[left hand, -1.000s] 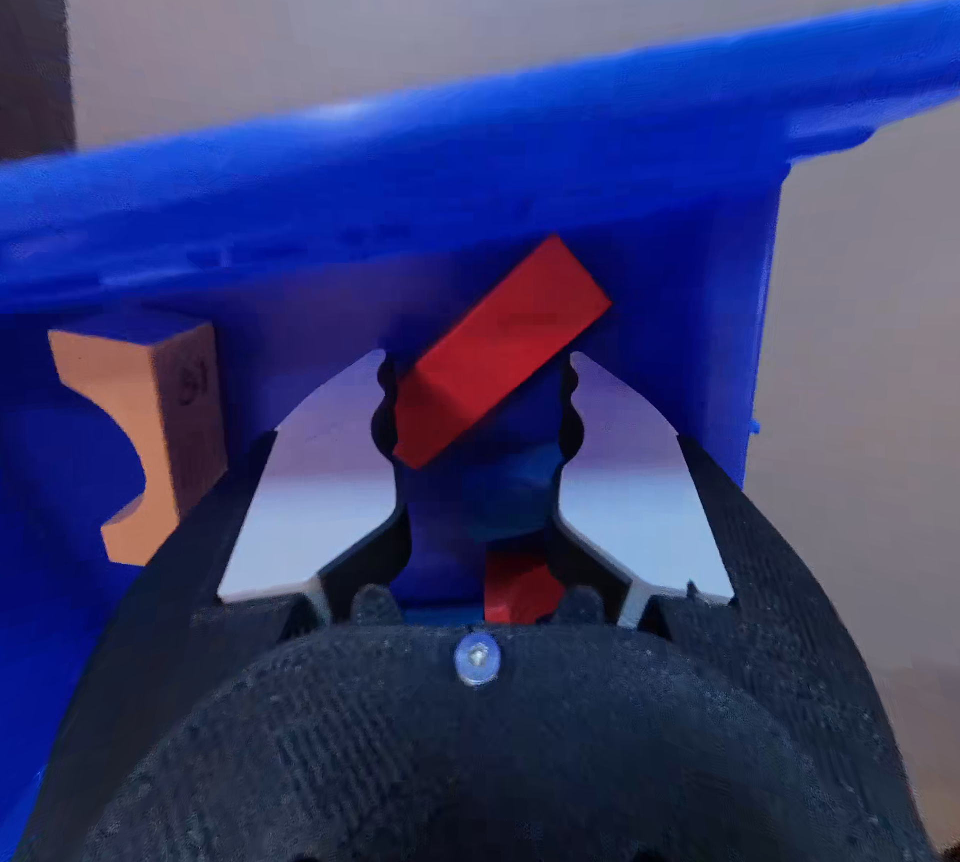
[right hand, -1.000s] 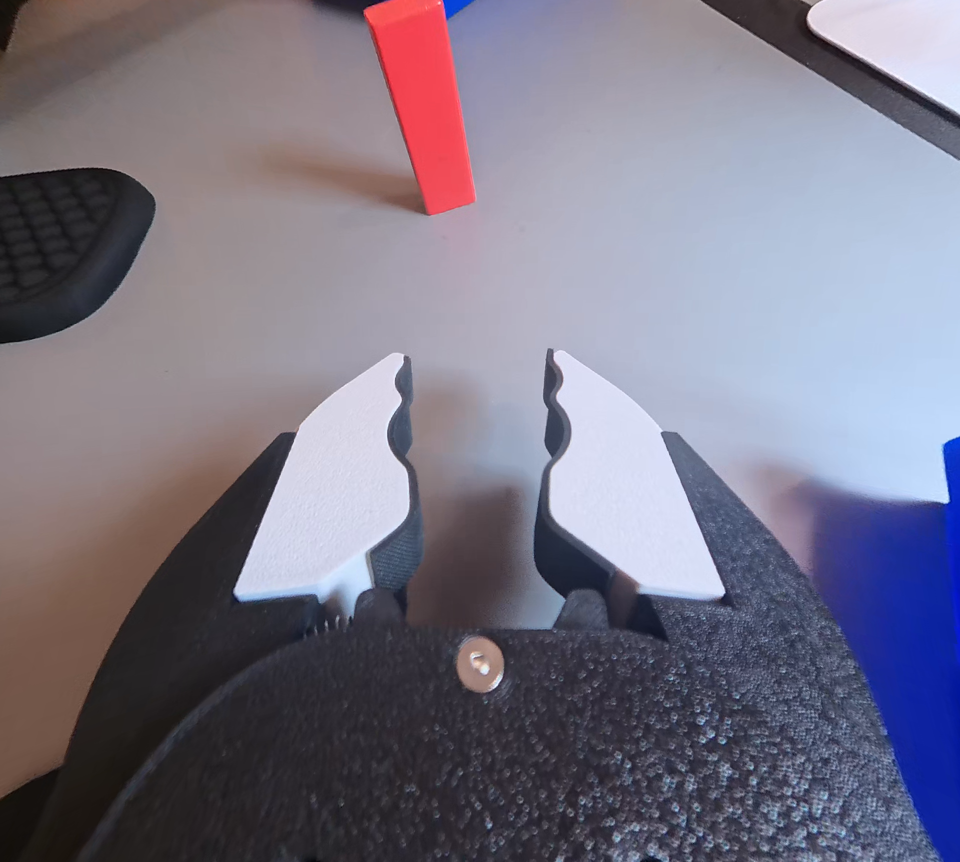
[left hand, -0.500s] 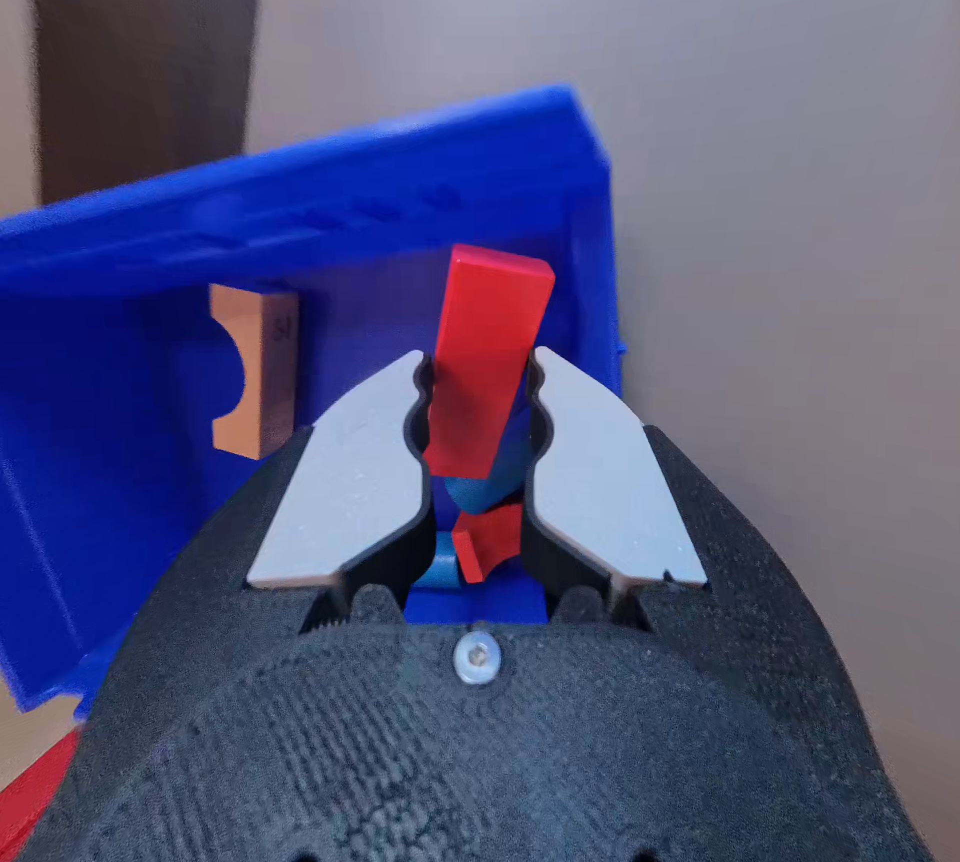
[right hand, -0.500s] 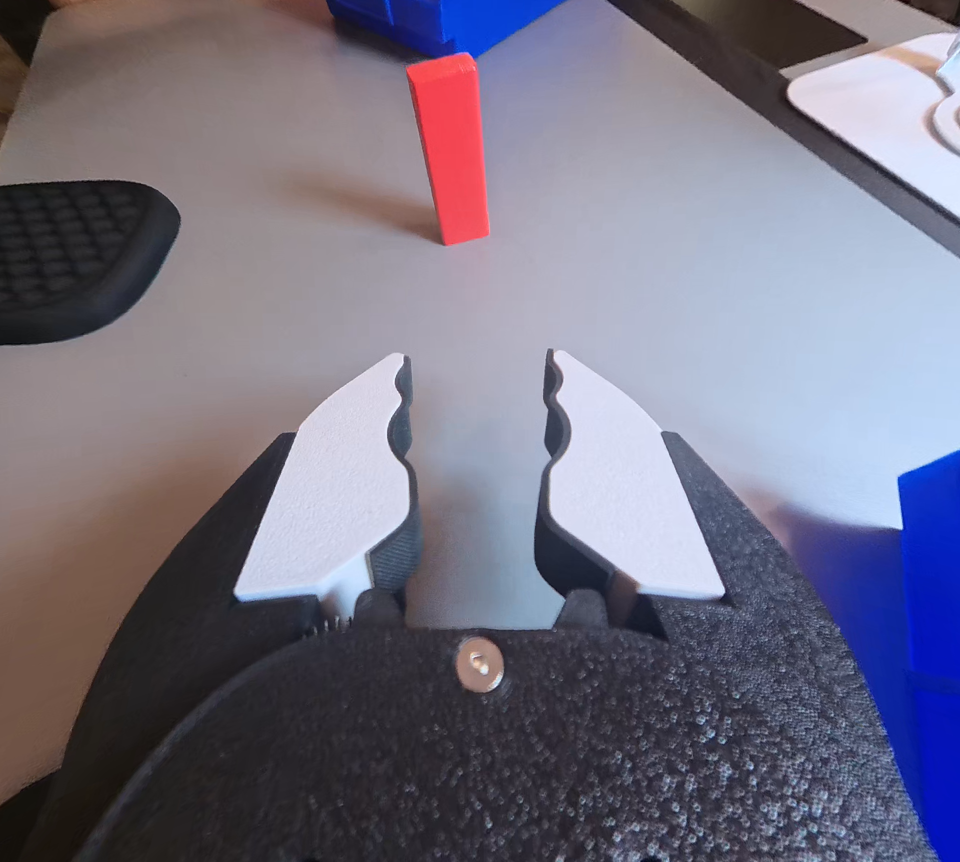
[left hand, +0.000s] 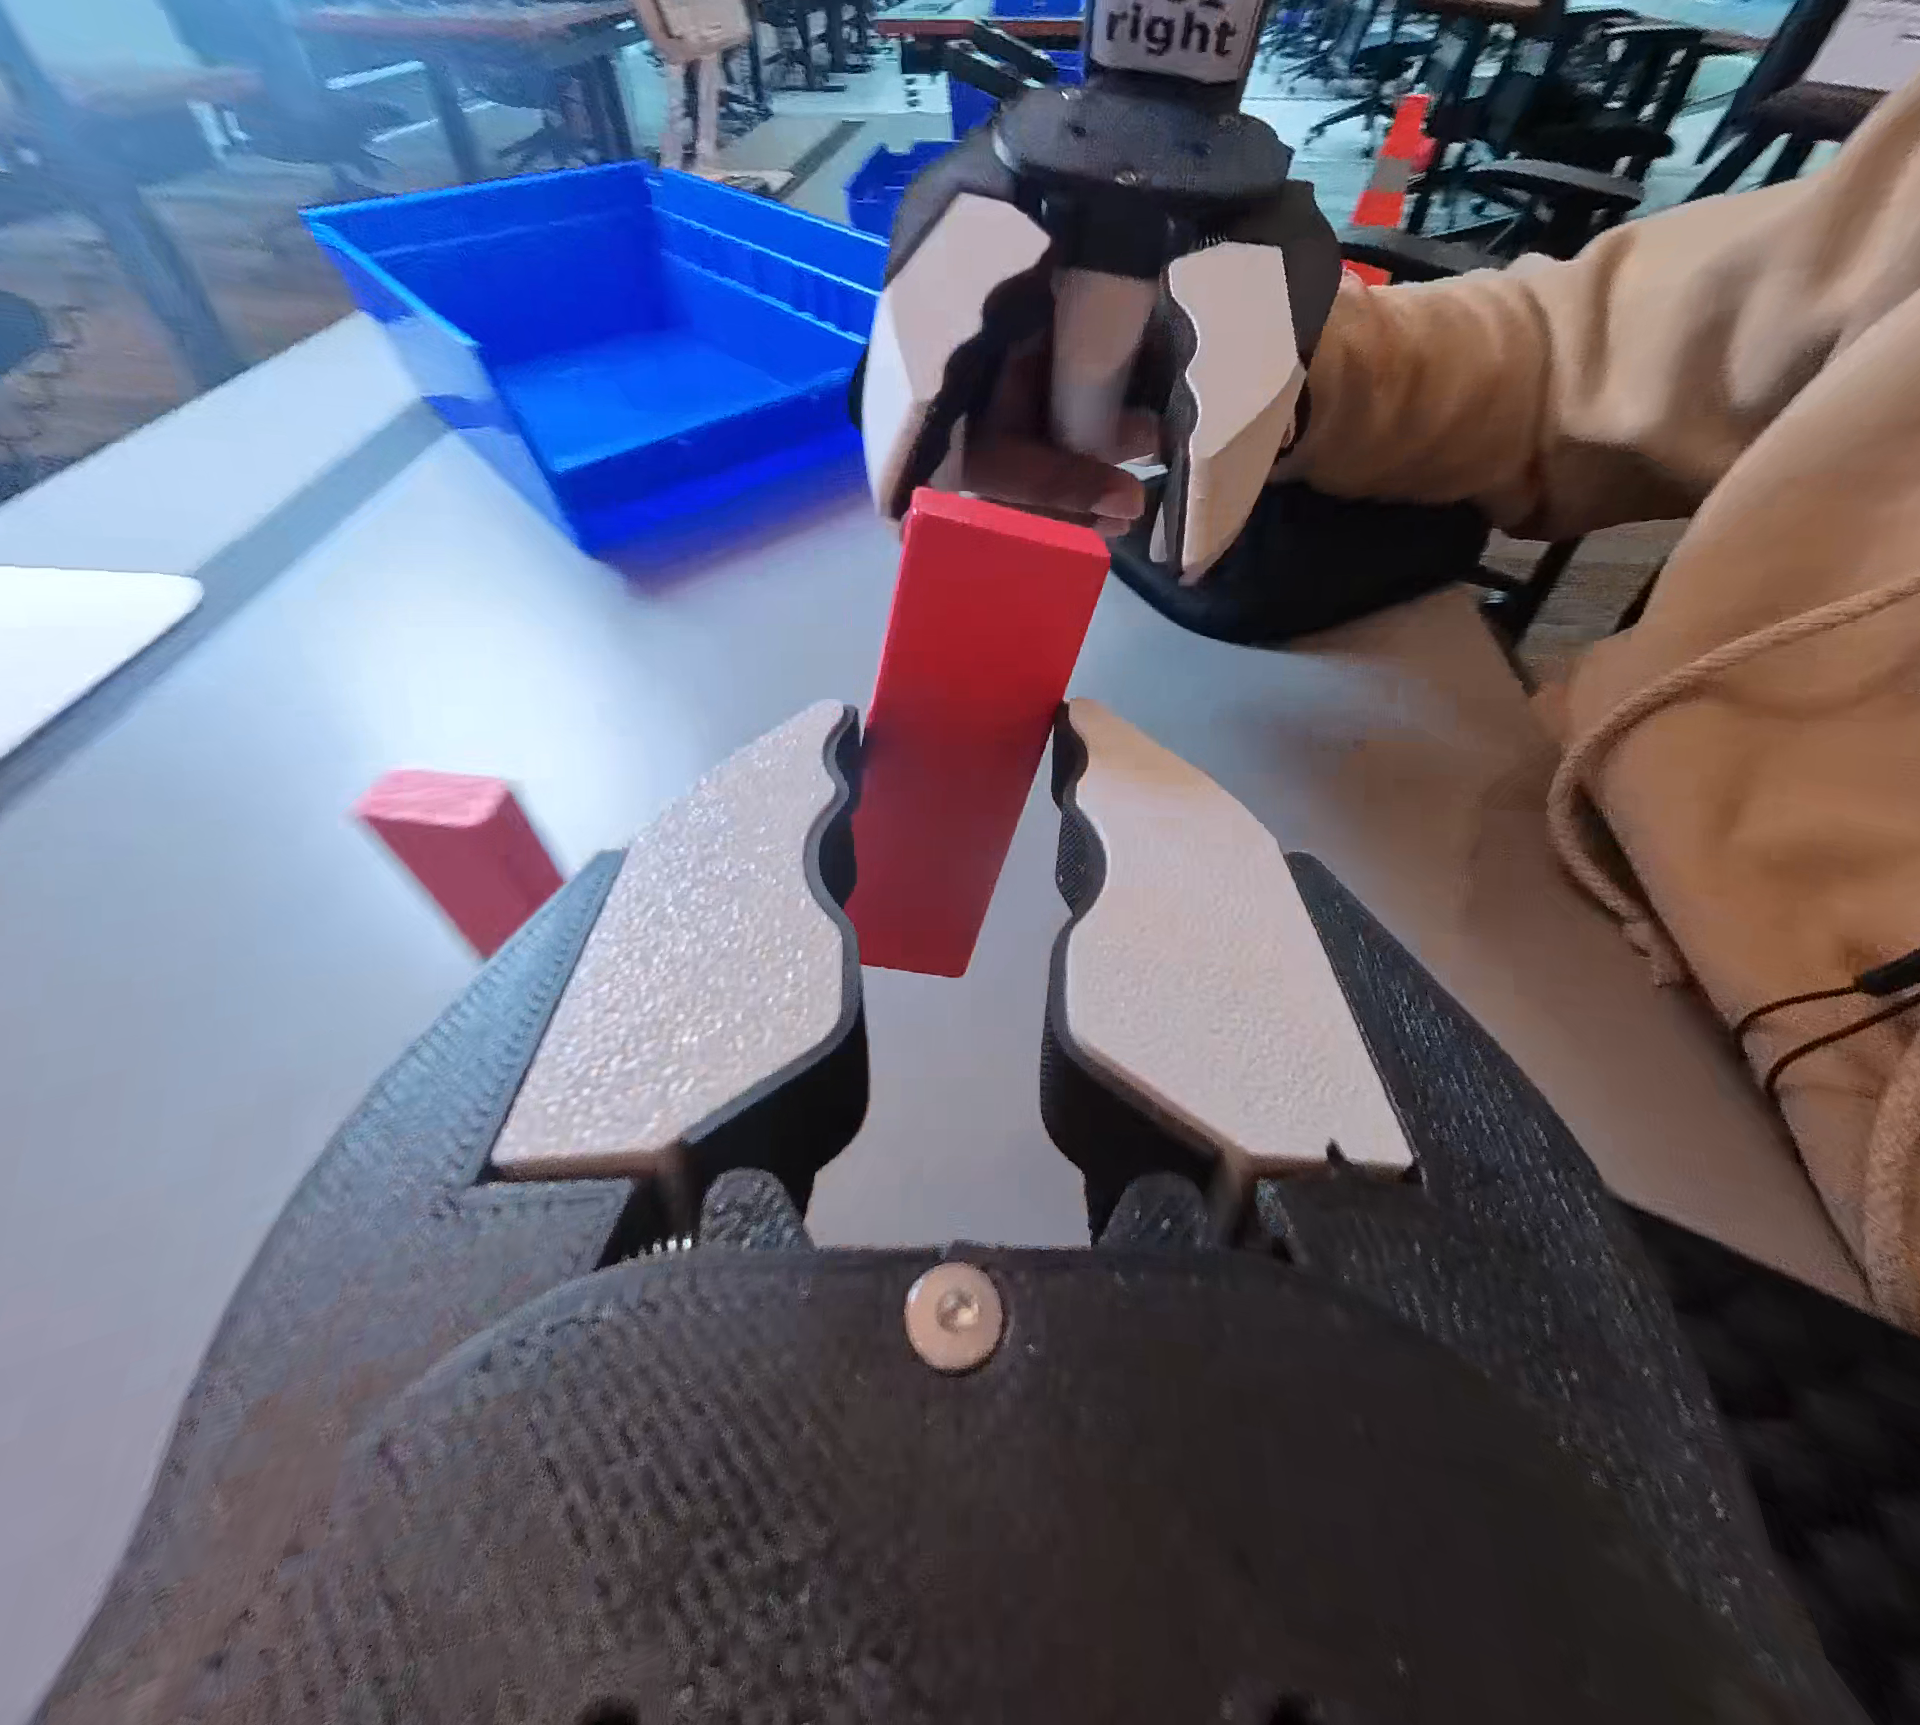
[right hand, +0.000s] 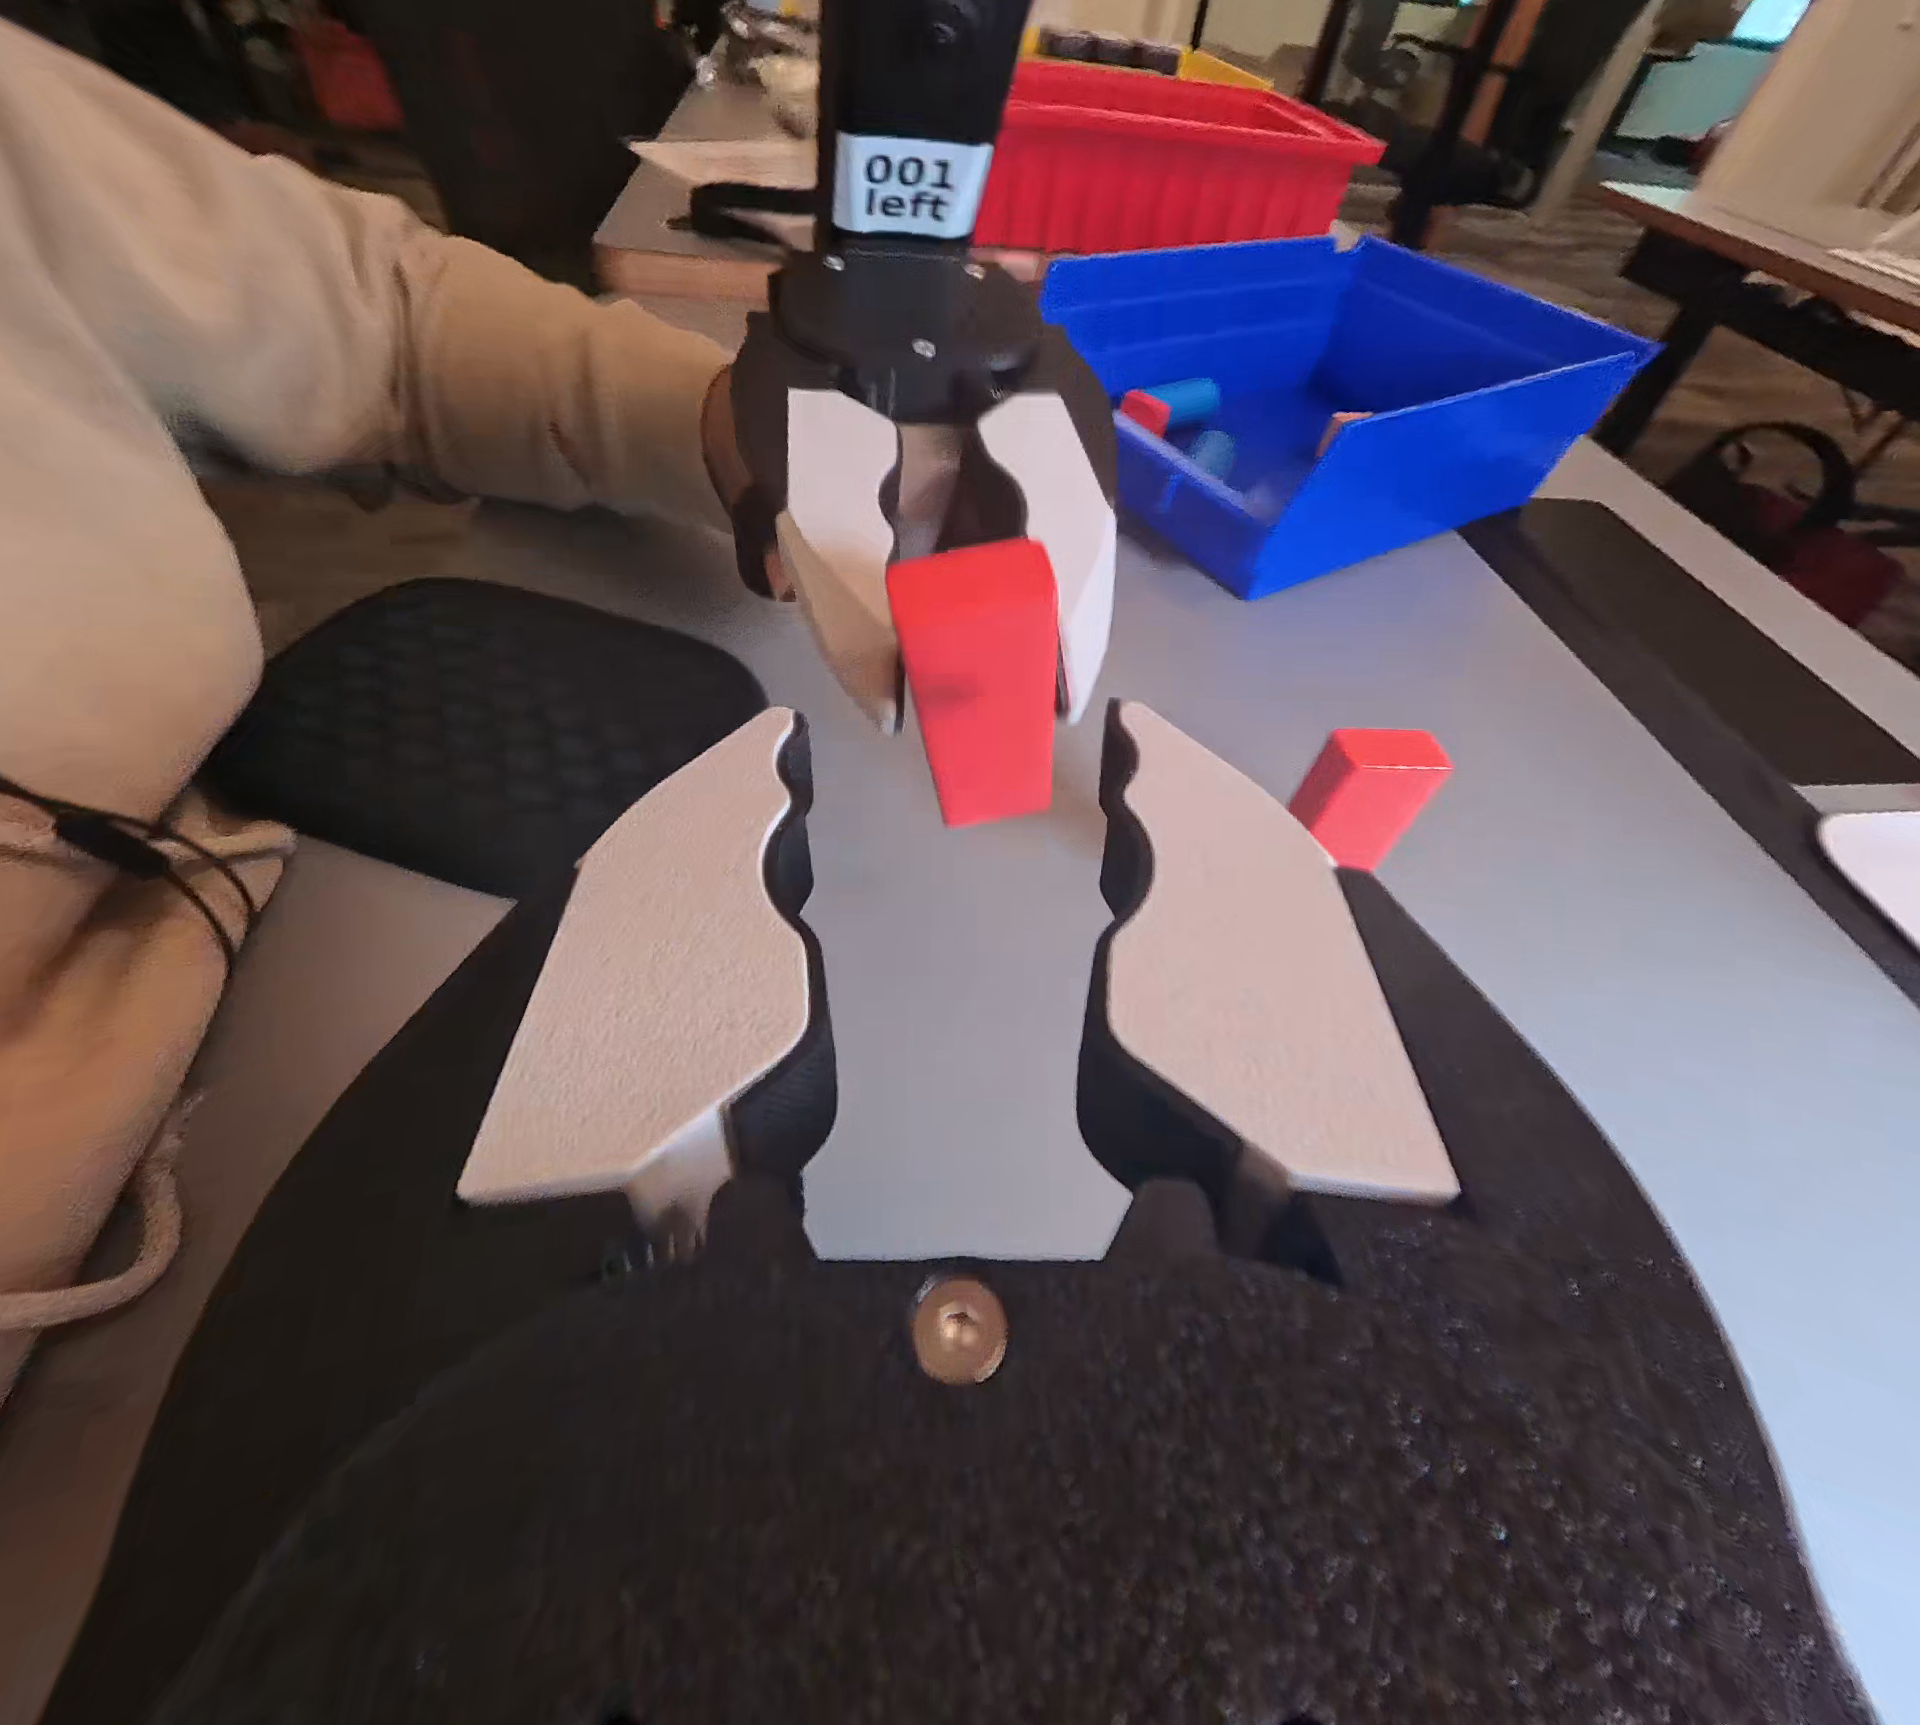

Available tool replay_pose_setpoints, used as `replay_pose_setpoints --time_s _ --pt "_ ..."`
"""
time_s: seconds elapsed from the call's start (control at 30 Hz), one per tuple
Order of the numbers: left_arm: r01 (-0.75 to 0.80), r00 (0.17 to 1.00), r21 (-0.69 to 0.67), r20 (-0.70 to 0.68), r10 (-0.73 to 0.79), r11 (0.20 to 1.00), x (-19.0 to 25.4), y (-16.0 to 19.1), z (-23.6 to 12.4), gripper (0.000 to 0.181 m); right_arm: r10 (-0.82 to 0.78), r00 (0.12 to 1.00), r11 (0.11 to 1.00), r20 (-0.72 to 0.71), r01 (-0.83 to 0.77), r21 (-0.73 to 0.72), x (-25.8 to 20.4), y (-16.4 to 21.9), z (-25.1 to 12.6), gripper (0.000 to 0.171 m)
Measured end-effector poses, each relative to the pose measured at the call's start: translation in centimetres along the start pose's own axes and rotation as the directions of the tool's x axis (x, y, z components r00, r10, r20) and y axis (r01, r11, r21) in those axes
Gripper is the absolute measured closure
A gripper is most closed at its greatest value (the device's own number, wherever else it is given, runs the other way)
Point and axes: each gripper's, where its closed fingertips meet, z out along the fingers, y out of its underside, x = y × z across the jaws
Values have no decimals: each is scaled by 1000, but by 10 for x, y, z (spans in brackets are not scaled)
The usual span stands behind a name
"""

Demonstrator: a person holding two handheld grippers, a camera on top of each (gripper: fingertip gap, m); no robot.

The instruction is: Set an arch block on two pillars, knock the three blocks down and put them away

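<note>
1. Left wrist view is showing the left gripper (left hand: 956,802) pinching a red pillar block (left hand: 971,730) between its fingertips, near the block's lower half, with the block leaning slightly and its bottom end clear of the grey table (left hand: 312,636).
2. A second ago this gripper was reaching into a blue bin for that block, which was lying askew between open fingers; now it is carrying the block out over the table.
3. A second red pillar (left hand: 457,854) is standing on the table, near the carried one on its left in this view; the right wrist view has it well apart from the source bin (right hand: 1455,470).
4. Right wrist view is showing the right gripper (right hand: 956,834) hanging empty, its fingers parted about as wide as they were a second ago, facing the held block.
5. An empty blue bin (left hand: 623,325) is sitting beyond the blocks.
6. The arch block is not showing clearly now; it is probably still waiting in the source bin.
7. Judging from this, the second pillar is about to be stood beside the first, so the arch step is coming next.
</note>
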Motion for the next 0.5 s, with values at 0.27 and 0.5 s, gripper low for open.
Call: replay_pose_setpoints --time_s 0.27,0.5 --pt "105 991 17 -86 -103 994 26 21 30 146 10 997 998 73 -6 -56 -14 18 7 139" --pt "122 991 42 -64 -119 992 22 25 34 135 -22 997 996 77 29 -88 2 18 -1 140"
